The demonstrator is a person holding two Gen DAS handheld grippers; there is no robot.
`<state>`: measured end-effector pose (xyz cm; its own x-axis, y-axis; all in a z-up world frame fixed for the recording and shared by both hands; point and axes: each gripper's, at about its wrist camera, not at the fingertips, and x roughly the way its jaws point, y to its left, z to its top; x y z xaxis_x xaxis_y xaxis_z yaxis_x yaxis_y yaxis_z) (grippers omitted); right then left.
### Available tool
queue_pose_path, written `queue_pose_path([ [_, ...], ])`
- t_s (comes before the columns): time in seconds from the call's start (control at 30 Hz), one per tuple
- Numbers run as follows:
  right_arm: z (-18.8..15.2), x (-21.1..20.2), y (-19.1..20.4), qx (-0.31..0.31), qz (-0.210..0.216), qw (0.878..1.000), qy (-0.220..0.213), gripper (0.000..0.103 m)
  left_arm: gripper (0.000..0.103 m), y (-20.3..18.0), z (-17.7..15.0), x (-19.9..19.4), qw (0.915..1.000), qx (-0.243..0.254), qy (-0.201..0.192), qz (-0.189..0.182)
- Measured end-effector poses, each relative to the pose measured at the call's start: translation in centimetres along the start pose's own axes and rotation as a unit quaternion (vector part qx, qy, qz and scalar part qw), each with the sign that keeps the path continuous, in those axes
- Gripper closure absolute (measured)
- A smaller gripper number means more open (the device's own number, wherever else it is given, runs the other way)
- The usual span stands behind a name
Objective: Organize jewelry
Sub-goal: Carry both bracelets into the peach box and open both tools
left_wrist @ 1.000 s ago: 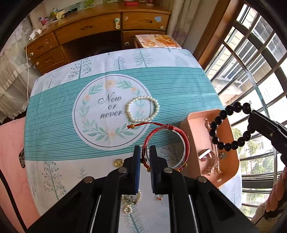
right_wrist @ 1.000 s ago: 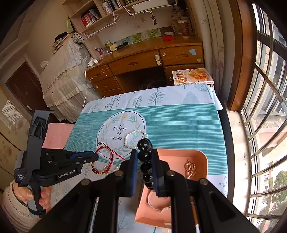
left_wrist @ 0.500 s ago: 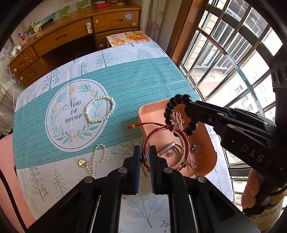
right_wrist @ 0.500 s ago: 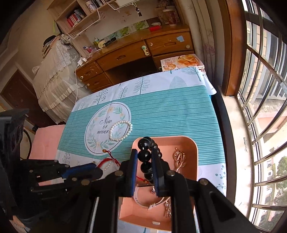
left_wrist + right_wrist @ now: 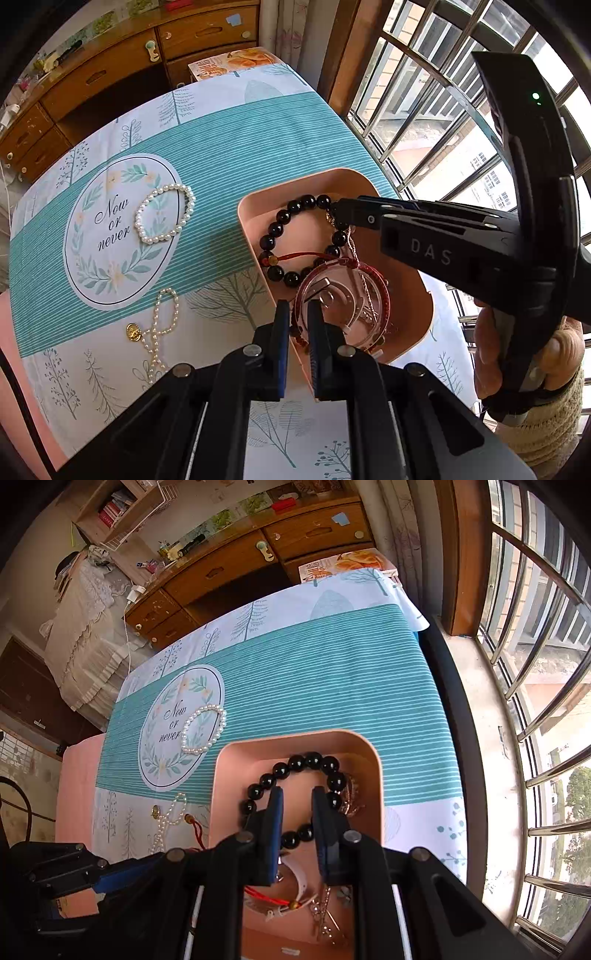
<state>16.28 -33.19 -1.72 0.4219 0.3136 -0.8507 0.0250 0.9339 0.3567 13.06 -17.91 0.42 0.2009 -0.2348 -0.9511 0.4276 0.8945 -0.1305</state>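
Observation:
A pink tray [image 5: 258,195] [image 5: 295,738] sits at the table's right side. My left gripper [image 5: 295,314] is shut on a red cord bracelet [image 5: 380,284] and holds it over the tray's near part. My right gripper [image 5: 297,805] is open above the tray, and the black bead bracelet [image 5: 295,762] [image 5: 280,229] lies in the tray between and around its fingers. A pearl bracelet [image 5: 164,214] [image 5: 203,729] lies on the round print. A pearl necklace with a gold pendant [image 5: 155,332] [image 5: 166,823] lies on the cloth left of the tray.
The tray also holds a white watch [image 5: 295,882] and chain pieces [image 5: 351,794]. The teal striped tablecloth [image 5: 240,133] covers the table. A wooden desk [image 5: 258,554] stands beyond the far edge. Window bars [image 5: 535,664] run along the right.
Both grippers moved down over the tray. My right gripper opened and let the black bead bracelet drop into the tray. My left gripper still holds the red bracelet.

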Motion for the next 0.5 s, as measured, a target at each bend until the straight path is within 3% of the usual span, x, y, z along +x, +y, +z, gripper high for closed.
queue_pose_path([
  [0.43,-1.7,-2.8,-1.3,0.003,0.0,1.0,-0.024,0.087,0.096,-2.2,0.1,3.2,0.9996,0.006,0.027,-0.005],
  [0.5,-1.9,-2.8,-1.2,0.0,-0.003,1.0,-0.026,0.087,0.092,-2.3,0.2,3.6,0.9994,0.006,0.033,-0.006],
])
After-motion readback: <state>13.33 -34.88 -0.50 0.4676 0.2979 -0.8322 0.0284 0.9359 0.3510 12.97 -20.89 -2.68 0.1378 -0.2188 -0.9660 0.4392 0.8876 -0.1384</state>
